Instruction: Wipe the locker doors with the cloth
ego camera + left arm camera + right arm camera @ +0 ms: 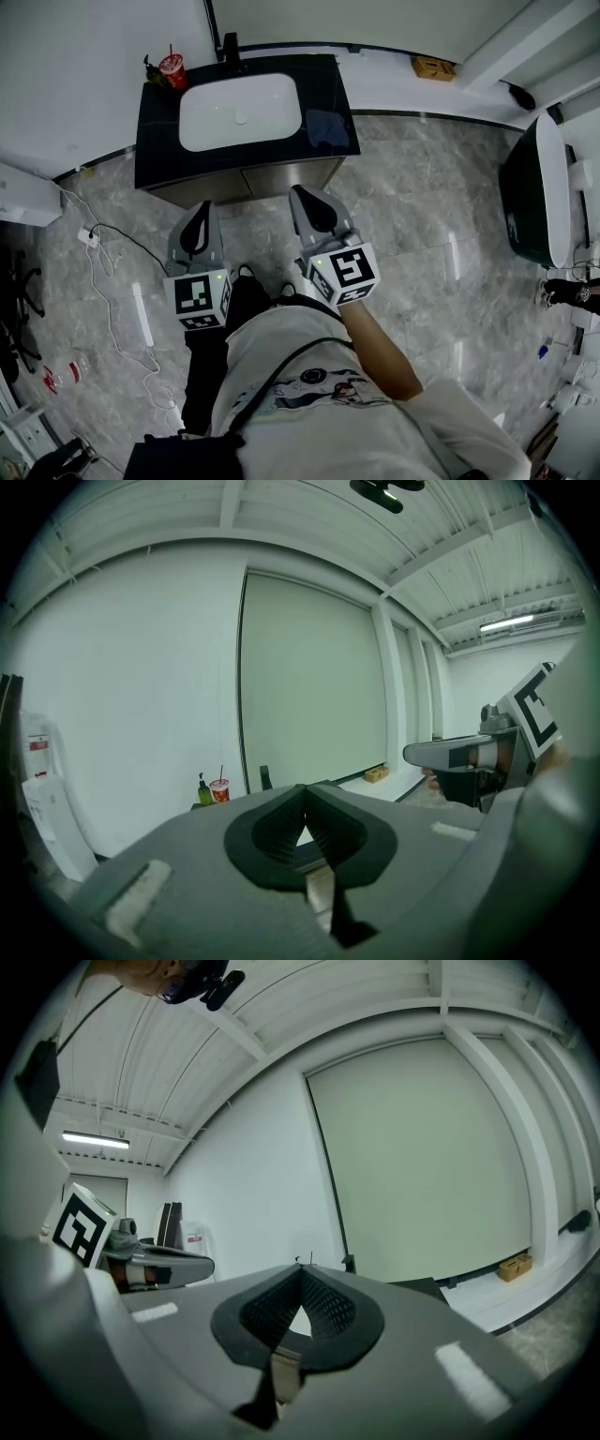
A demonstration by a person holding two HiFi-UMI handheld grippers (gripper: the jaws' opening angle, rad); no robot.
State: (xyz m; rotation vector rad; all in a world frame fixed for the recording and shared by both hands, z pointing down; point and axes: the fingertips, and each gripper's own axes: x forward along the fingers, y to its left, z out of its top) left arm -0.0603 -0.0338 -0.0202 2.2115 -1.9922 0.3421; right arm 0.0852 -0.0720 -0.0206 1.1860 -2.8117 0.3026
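Note:
My left gripper [203, 206] and my right gripper [299, 191] are held side by side above the marble floor, just short of a black vanity counter [159, 150] with a white sink [240, 112]. Both are shut, tips touching, with nothing between them. A dark cloth-like patch [328, 127] lies on the counter's right end; I cannot tell what it is. Brown cabinet doors [246, 180] show under the counter edge. In the left gripper view the left gripper [303, 787] points toward the wall and a large pale panel [314, 686]. The right gripper [300, 1270] faces the same wall.
A red cup with a straw [172, 69], a green bottle [153, 70] and a black faucet [231, 45] stand at the counter's back. White cables [105, 281] trail over the floor at left. A cardboard box [433, 67] sits on a ledge; a dark rounded unit [536, 192] is at right.

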